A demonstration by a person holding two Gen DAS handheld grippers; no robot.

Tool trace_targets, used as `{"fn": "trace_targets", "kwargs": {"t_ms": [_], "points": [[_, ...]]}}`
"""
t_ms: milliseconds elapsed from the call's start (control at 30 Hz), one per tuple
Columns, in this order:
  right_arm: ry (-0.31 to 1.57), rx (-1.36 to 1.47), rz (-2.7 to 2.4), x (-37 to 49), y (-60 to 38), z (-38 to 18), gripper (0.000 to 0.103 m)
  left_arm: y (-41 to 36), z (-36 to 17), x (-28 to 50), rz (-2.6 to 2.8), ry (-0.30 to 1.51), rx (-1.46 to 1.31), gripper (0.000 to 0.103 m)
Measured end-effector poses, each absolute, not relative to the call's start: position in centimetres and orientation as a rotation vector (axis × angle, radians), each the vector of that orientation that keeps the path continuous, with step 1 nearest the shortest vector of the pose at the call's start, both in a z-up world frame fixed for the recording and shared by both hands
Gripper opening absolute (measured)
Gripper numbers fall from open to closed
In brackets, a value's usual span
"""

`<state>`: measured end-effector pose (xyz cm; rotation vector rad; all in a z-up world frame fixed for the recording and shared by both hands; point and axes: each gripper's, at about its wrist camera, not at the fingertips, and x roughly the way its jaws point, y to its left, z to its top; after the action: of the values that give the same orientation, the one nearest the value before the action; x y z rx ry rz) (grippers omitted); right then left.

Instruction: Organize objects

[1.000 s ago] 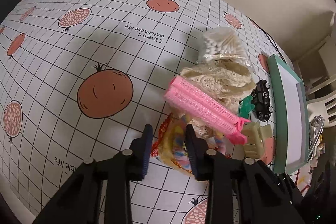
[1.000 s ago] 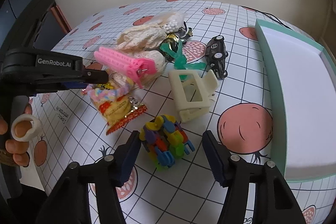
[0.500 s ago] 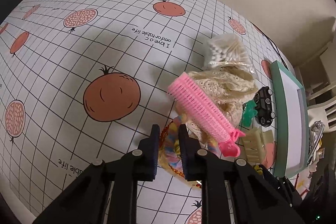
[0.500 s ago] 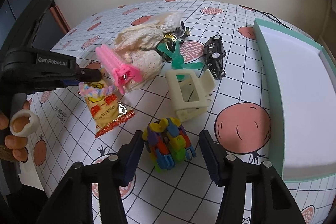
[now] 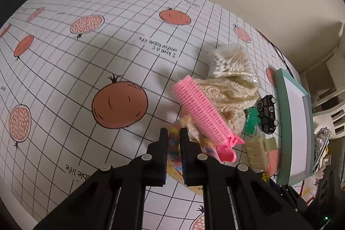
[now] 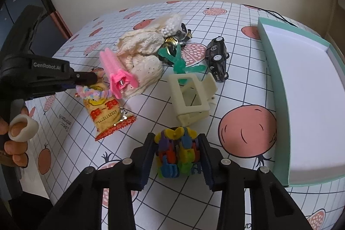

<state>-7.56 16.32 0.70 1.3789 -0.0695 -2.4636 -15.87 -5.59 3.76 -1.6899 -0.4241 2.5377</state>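
glossy snack packet (image 6: 107, 113), lacy cloth (image 6: 142, 57)

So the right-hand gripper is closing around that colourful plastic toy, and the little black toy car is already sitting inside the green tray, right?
Not quite. The black toy car is not in the green tray; it stands on the tablecloth beside the tray, which looks empty in the right wrist view. The rest holds: the right gripper has its fingers on either side of the colourful plastic toy.
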Motion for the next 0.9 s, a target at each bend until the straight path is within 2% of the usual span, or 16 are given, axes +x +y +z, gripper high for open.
{"fn": "trace_targets", "kwargs": {"t_ms": [333, 900], "points": [[-0.076, 1.34, -2.478, -7.6, 16.2, 1.4, 0.041, -6.4, 4.7, -15.9, 2.584, -0.466, -1.643, 0.011], [-0.072, 1.339, -2.479, -7.4, 15.7, 1.1, 0.041, -8.0, 3.2, -16.3, 2.635, -0.427, -1.751, 0.011]]}}
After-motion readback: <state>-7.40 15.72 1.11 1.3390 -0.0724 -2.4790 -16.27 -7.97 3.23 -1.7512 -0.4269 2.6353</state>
